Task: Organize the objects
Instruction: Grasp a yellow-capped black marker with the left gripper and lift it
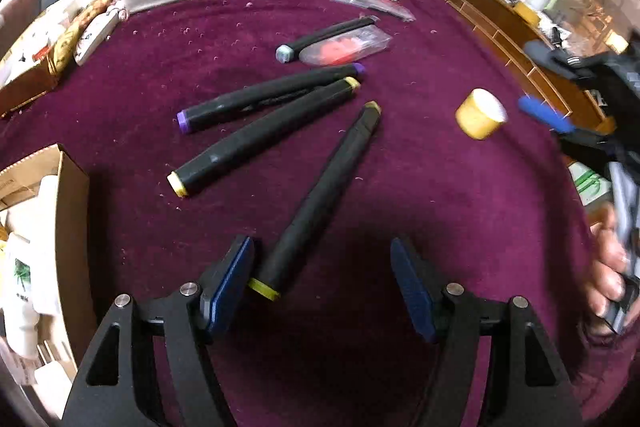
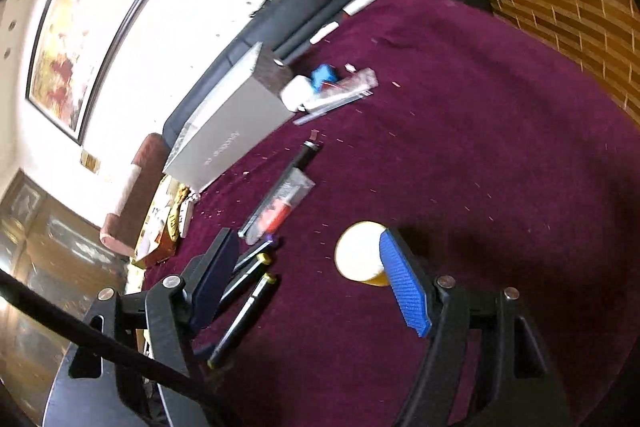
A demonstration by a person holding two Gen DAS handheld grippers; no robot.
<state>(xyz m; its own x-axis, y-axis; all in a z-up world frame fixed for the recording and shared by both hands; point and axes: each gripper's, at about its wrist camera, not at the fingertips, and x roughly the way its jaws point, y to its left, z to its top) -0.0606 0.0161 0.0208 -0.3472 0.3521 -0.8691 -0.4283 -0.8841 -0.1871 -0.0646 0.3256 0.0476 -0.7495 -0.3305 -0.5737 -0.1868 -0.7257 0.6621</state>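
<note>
The nearest black marker (image 1: 320, 203) lay on the purple-clothed counter (image 1: 440, 207), its yellow-ringed near end just inside the left claw (image 1: 322, 281), close by the left pad; its long axis ran up and away to the right. That claw stood open, pitched steeply down, gripping nothing. The right claw (image 2: 308, 283), also open and empty, hung beside the yellow cap (image 2: 358, 251).

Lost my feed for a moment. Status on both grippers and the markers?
Left gripper open, nearest yellow-capped marker between its fingers, not gripped. Right gripper open, empty, beside the yellow cap. Three more markers loose on the cloth. Nothing blocking.
</note>
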